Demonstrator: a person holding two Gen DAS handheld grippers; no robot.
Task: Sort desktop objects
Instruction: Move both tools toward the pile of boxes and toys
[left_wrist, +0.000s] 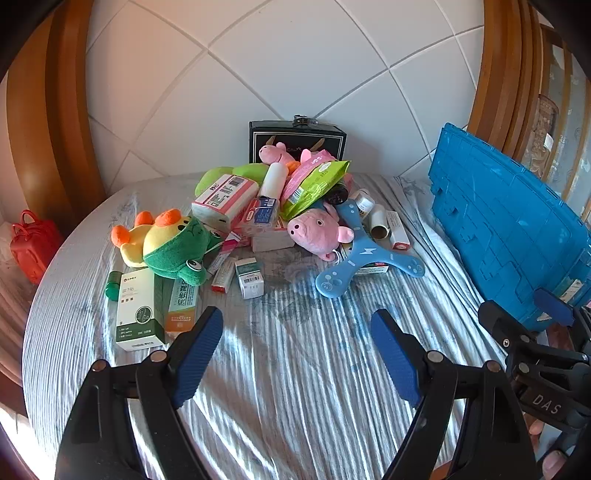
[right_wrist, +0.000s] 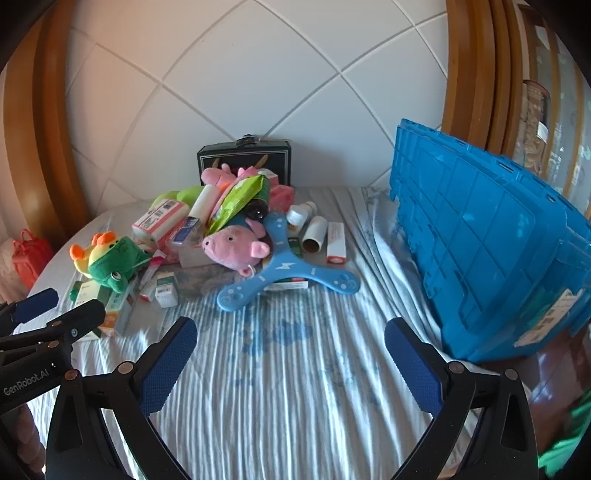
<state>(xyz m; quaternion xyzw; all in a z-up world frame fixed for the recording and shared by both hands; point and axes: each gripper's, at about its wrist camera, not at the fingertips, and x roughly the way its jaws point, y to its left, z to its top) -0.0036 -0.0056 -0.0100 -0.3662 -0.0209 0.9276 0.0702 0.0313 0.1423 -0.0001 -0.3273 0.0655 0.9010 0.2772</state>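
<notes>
The heap of toys and boxes (right_wrist: 229, 236) lies untouched at the far middle of the striped cloth (right_wrist: 295, 369), the blue crate (right_wrist: 480, 240) to its right; both the left gripper (left_wrist: 295, 350) and right gripper (right_wrist: 291, 362) hover apart and empty; sorting seems unstarted, so the next move calls for reaching a near item, perhaps the blue boomerang (right_wrist: 288, 273).

This is a home, most likely a bedroom. The things lie on a bed (left_wrist: 295, 369) spread with a striped, rumpled sheet, and behind it rises a white padded headboard (left_wrist: 280, 74) quilted in diamonds, framed by curved wooden trim (left_wrist: 55, 122). Plush toys such as a pink pig (left_wrist: 317, 229) and a green frog (left_wrist: 177, 251) sit among household boxes.
</notes>
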